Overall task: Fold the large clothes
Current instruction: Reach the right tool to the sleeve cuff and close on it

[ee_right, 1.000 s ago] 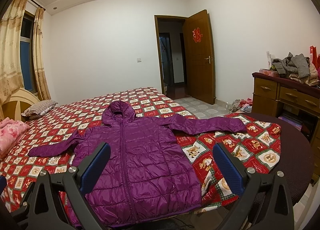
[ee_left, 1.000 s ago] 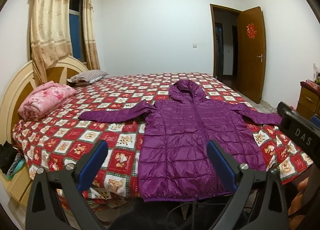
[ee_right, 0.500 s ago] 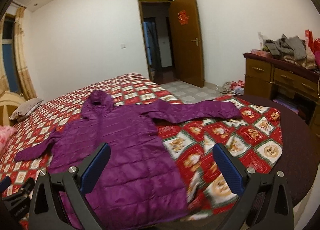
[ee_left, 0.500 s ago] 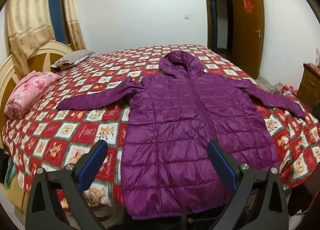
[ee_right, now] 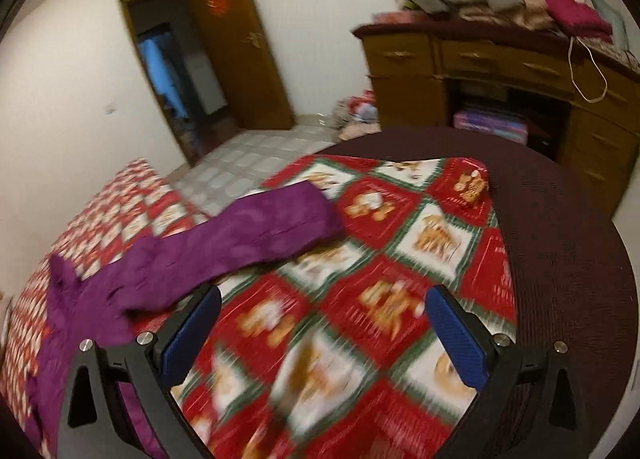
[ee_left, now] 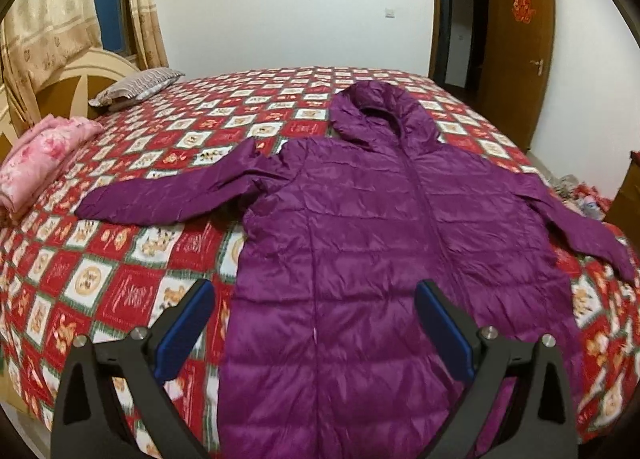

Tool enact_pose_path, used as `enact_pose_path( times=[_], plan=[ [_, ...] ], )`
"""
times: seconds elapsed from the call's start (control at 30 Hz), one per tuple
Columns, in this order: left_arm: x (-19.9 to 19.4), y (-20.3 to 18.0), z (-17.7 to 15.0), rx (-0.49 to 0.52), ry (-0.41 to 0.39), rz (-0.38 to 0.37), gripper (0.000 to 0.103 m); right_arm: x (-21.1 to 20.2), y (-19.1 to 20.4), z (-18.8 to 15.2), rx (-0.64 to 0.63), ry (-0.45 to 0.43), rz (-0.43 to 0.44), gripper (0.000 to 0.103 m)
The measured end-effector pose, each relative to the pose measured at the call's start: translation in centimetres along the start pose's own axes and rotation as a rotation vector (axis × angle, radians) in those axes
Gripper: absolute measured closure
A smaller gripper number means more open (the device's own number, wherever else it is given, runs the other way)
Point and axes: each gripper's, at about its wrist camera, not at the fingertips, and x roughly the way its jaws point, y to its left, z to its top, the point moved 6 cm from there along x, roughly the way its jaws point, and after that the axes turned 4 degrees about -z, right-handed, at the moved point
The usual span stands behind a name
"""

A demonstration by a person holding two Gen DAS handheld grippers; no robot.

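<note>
One purple hooded jacket [ee_left: 384,243] lies flat, front up, on the bed [ee_left: 168,195], its two sleeves spread to either side. The left gripper [ee_left: 316,333] hovers over the jacket's lower half, its two fingers [ee_left: 186,329] spread wide, gripping nothing. The right gripper [ee_right: 324,339] hangs above the checked bedspread beside one sleeve [ee_right: 256,231], fingers likewise wide apart and empty. One pillow [ee_left: 138,88] and one pink folded blanket [ee_left: 40,159] sit by the headboard.
</note>
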Motion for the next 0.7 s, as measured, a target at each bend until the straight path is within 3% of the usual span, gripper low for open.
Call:
enact_pose_path(
  times=[0.33,0.43,0.5,0.57,0.67,0.7],
  plan=[
    [3.8,-4.3,1.3,0.087,0.045,0.005,0.002,11.2,2.1,3.1,0.036,0.132,-0.039,0.002],
    [4.5,-5.4,1.1,0.113,0.063,-0.001,0.002,13.7,3.4,3.4,0.0,0.16,-0.046,0.017],
    [4.7,-5.7,1.0,0.12,0.066,0.003,0.002,15.1,3.7,3.3,-0.019,0.185,-0.068,0.034],
    [5.1,-5.8,1.0,0.122,0.074,0.005,0.002,16.5,3.4,2.9,0.024,0.234,-0.071,0.042],
    [5.6,-6.0,0.9,0.123,0.092,-0.001,0.002,16.8,3.6,3.3,0.014,0.22,-0.062,0.072],
    [5.6,-6.1,1.0,0.126,0.094,-0.003,0.002,16.8,3.7,3.5,0.01,0.221,-0.05,0.078]
  ],
)
